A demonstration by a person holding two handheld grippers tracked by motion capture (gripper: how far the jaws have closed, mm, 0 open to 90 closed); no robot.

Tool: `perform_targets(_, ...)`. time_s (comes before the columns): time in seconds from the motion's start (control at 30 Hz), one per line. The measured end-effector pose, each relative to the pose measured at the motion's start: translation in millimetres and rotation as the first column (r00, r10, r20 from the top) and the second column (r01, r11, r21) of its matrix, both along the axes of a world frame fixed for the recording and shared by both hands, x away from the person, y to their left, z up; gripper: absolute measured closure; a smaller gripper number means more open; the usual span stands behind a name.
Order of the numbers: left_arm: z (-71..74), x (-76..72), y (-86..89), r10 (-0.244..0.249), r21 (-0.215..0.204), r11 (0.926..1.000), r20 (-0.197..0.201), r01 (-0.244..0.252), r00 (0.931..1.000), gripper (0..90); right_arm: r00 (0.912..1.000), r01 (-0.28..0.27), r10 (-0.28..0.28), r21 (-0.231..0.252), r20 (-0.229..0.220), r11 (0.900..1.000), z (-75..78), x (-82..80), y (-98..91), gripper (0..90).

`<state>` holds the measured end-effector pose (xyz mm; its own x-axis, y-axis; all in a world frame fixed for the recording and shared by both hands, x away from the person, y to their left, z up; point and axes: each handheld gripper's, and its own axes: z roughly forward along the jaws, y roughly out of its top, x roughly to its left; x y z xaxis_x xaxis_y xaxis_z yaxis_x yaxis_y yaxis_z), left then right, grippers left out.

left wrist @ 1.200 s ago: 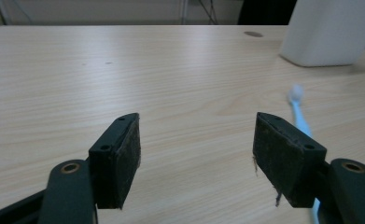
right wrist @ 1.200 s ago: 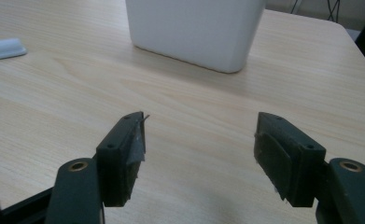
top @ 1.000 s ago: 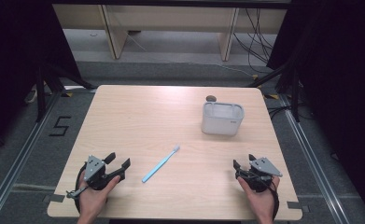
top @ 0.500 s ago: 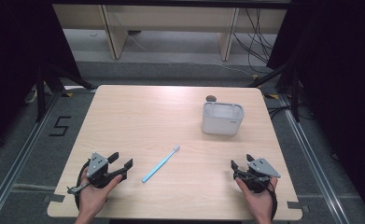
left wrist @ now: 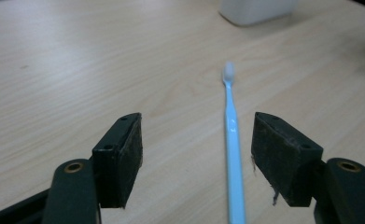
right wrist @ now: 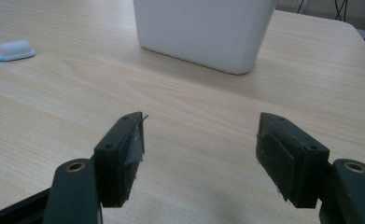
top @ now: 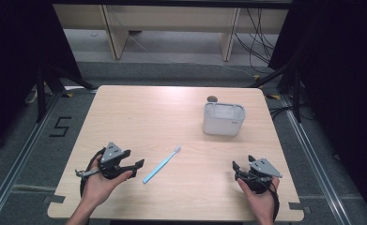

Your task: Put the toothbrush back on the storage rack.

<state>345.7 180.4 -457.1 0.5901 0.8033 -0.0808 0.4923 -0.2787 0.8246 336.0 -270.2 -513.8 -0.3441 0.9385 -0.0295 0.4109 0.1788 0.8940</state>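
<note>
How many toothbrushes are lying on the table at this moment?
1. The single blue toothbrush lies flat on the table, near its front edge, just right of the open left gripper. Inside the white container no toothbrush is visible.

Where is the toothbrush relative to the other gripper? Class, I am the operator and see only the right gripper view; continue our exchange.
Observer: The toothbrush lies between the left gripper's open fingers, untouched.
Operator: Which way does its head point?
Observer: Toward the white container, seen from the high view.
Operator: Is anything inside that container?
Observer: From above it looks empty.
Operator: Anything behind it?
Observer: A small dark round object sits at the table's far edge.
</note>
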Motion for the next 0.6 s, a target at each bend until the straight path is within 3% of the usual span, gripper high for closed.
perform_targets(0.1,4.5,4.7,-7.5,-0.052,0.071,0.9959,-0.053,0.055,0.9973,33.2,1.0000,0.003,-0.003,-0.015,-0.005,0.9999,0.5,-0.5,-0.5,33.6)
perform_targets(0.2,12.6,10.9,-13.2,-0.116,0.163,0.9774,-0.119,0.134,0.9862,33.7,0.9999,0.007,-0.007,-0.016,-0.010,0.9998,0.4,-0.3,0.0,33.5)
perform_targets(0.33,15.8,16.5,-18.0,-0.129,0.175,0.9722,-0.156,0.156,0.9792,33.3,0.9994,0.012,-0.012,-0.012,-0.034,0.9999,0.5,0.1,0.4,33.2)
perform_targets(0.4,19.5,22.6,-19.6,-0.173,0.184,0.9591,-0.221,0.215,0.9599,33.4,0.9994,0.004,-0.004,-0.020,-0.033,0.9998,0.6,1.0,0.1,33.0)
perform_targets(0.43,19.0,25.3,-21.3,-0.182,0.173,0.9588,-0.239,0.226,0.9539,33.6,0.9998,0.003,-0.004,-0.038,-0.020,0.9993,0.6,1.6,-0.2,32.9)
perform_targets(0.47,19.2,27.7,-22.7,-0.189,0.173,0.9556,-0.261,0.238,0.9468,33.6,0.9989,0.013,-0.013,-0.012,-0.046,0.9998,0.6,0.2,2.1,32.7)
perform_targets(0.5,19.3,30.6,-24.4,-0.198,0.173,0.9518,-0.282,0.253,0.9387,33.9,0.9988,0.006,-0.007,-0.019,-0.048,0.9998,0.5,0.6,2.1,32.6)
perform_targets(0.53,20.7,33.7,-25.8,-0.206,0.190,0.9431,-0.310,0.273,0.9280,33.9,0.9988,0.006,-0.007,-0.019,-0.048,0.9998,0.5,0.6,2.1,32.6)
perform_targets(0.6,22.9,39.5,-30.1,-0.203,0.220,0.9327,-0.335,0.286,0.9201,34.2,0.9987,-0.009,0.008,-0.032,-0.049,0.9995,0.6,2.0,0.7,32.6)
